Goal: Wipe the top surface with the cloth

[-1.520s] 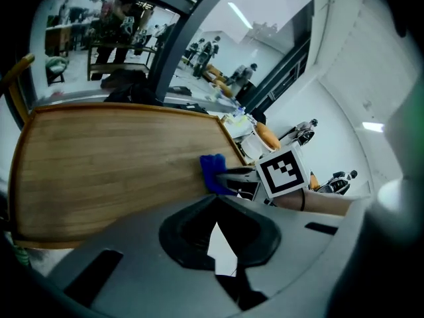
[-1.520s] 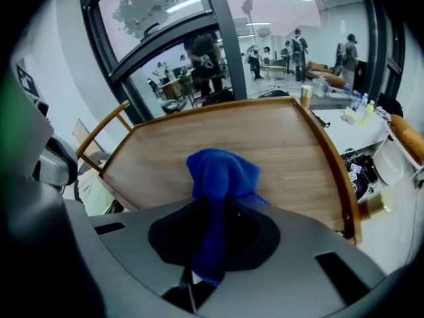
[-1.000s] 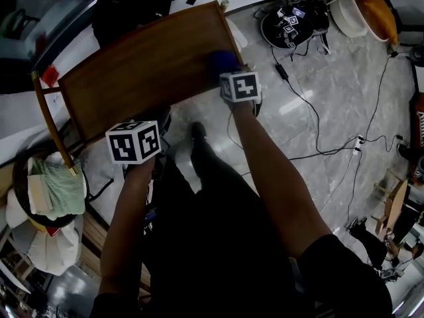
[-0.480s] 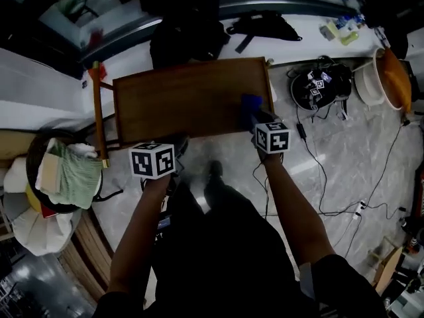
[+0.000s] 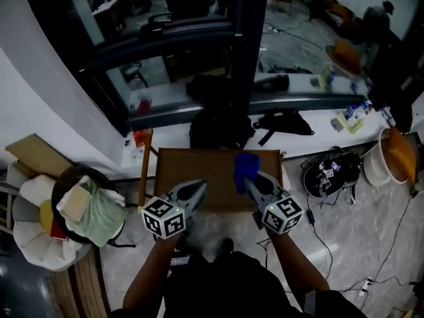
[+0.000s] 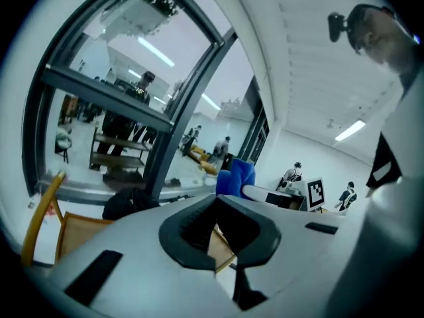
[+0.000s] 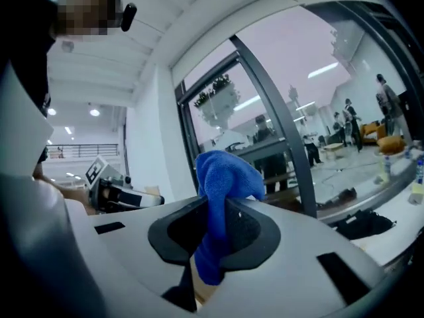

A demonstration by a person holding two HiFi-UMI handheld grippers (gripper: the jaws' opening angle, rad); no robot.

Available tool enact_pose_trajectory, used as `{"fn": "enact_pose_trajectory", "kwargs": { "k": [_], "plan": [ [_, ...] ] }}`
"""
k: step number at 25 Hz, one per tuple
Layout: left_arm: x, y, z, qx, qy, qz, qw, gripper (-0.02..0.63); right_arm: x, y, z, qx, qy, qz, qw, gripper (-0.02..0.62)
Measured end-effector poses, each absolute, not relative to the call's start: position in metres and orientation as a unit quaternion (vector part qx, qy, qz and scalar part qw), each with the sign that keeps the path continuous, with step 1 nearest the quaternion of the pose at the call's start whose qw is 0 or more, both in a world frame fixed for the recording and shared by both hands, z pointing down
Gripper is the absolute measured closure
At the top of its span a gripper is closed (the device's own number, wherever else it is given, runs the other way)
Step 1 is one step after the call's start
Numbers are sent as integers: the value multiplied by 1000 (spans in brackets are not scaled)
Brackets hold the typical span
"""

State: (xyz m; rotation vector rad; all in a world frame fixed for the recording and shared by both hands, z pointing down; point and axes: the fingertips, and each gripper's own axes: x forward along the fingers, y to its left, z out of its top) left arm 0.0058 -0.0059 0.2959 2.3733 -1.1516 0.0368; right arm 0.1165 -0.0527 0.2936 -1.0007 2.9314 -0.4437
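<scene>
Right gripper [image 5: 247, 179]: since its jaws are pinched together on a fold of the blue cloth [image 7: 222, 177], I count this one as loaded. It is tipped upward, away from the wood.
Left gripper [image 5: 198, 186]: jaws together with nothing between them. It is raised just beside the right one and doing no work.
Cloth: most of it stands bunched above the jaw tips and a short tail hangs below. From overhead it lines up with the right rear part of the table, but I judge it to be in the air, not touching.
Table [image 5: 199, 167]: brown wooden top, bare, low and well beneath both tools. I read the wipe as not under way.
Black bag [image 5: 222, 128]: on the white ledge just behind the table, in front of the window.
Risk, grip: the pinch takes only a narrow fold, so dragging could pull it free.
Risk, contact: if I come down tips first, hard jaws could scrape the wood instead of cloth.
Risk, reach: a long forward stroke could run the cloth off the back edge into the bag.
</scene>
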Motion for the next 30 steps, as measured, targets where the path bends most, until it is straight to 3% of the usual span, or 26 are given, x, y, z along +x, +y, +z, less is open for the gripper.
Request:
{"fn": "enact_pose_trajectory", "kwargs": {
  "k": [5, 12, 18, 30],
  "plan": [
    [-3, 27, 225, 888, -435, -11, 149, 595, 101, -14, 228, -249, 961, -106, 58, 532],
    [-12, 80, 168, 905, -419, -16, 76, 595, 94, 45, 194, -171, 981, -70, 61, 533],
    [-20, 133, 154, 922, -379, -35, 65, 595, 85, 102, 182, -163, 983, -64, 48, 533],
    [-36, 272, 174, 939, -326, -42, 101, 595, 59, 232, 169, -139, 980, -99, 102, 532]
  ]
}}
